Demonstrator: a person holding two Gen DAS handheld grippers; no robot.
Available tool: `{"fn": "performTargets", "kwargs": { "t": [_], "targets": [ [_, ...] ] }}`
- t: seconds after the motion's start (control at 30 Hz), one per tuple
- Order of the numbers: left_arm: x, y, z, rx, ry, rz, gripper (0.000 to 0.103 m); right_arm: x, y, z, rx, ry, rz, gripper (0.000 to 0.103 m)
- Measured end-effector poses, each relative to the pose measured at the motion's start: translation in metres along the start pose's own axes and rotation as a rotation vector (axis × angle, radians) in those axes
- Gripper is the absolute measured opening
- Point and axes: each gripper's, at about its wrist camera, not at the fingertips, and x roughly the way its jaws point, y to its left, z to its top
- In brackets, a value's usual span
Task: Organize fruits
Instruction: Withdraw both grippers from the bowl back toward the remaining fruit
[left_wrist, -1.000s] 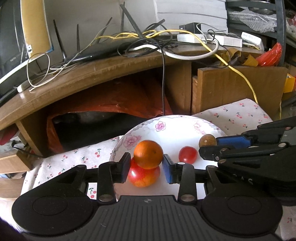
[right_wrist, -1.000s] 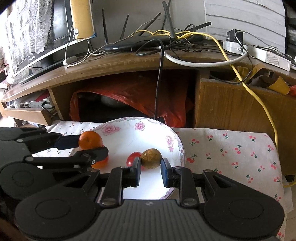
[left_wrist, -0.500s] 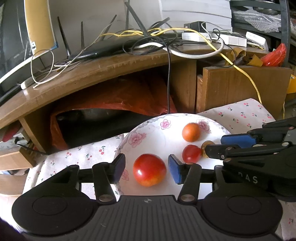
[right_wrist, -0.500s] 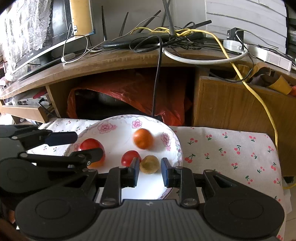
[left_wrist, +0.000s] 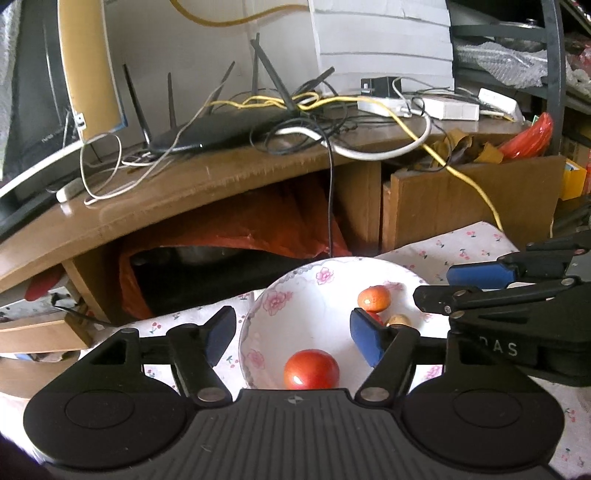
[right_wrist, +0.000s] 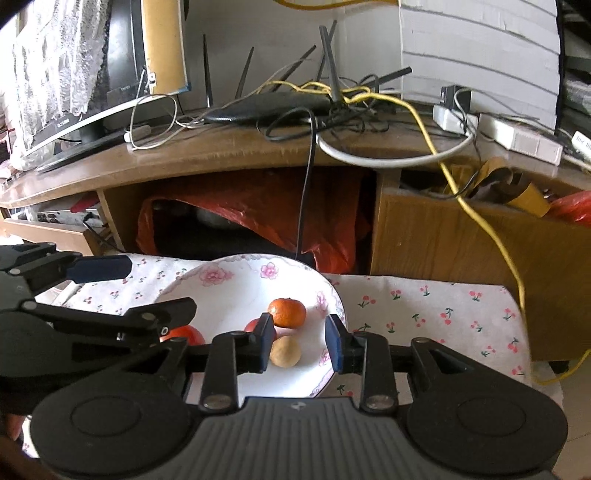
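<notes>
A white bowl (left_wrist: 295, 275) with pink flowers stands on a cherry-print cloth. In it lie a large red tomato (left_wrist: 311, 370), an orange (left_wrist: 374, 298), a small red tomato (left_wrist: 375, 316) and a small tan fruit (left_wrist: 397, 320). My left gripper (left_wrist: 291, 334) hangs over the bowl's near side; its jaws are opening with nothing between them. My right gripper (right_wrist: 300, 343) is over the bowl's right side, its jaws opening. The tan fruit (right_wrist: 285, 350) lies loose in the bowl (right_wrist: 258, 260) below them, beside the orange (right_wrist: 287, 313). The small tomato (right_wrist: 252, 325) is half hidden behind a finger.
A low wooden TV stand (left_wrist: 207, 184) runs close behind the bowl, loaded with a router (left_wrist: 221, 129), tangled cables and power strips. An orange plastic bag (right_wrist: 258, 206) fills the shelf underneath. A wooden drawer front (right_wrist: 461, 258) stands at the right. The cherry cloth (right_wrist: 424, 306) extends right of the bowl.
The left gripper let go of the orange, which rolled to the bowl's far side. The right gripper released the tan fruit into the bowl. Both grippers opened and lifted.
</notes>
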Motion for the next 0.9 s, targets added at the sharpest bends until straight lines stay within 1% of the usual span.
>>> {"fn": "performTargets", "kwargs": {
  "t": [0.23, 0.4, 0.63, 0.9],
  "targets": [
    [-0.026, -0.004, -0.001, -0.007, -0.003, -0.023, 0.076, -0.030, 0.006, -0.002, -0.016, -0.009, -0.006, 0.031],
    [-0.049, -0.012, -0.006, 0.018, -0.009, -0.033, 0.076, -0.053, 0.009, -0.007, -0.025, -0.011, -0.011, 0.031],
    [-0.073, -0.022, -0.018, 0.030, 0.010, -0.060, 0.076, -0.084, 0.015, -0.023, -0.036, 0.005, -0.023, 0.031],
    [-0.090, -0.030, -0.033, 0.026, 0.053, -0.077, 0.074, -0.105, 0.019, -0.042, -0.009, 0.036, -0.025, 0.031]
  ]
}}
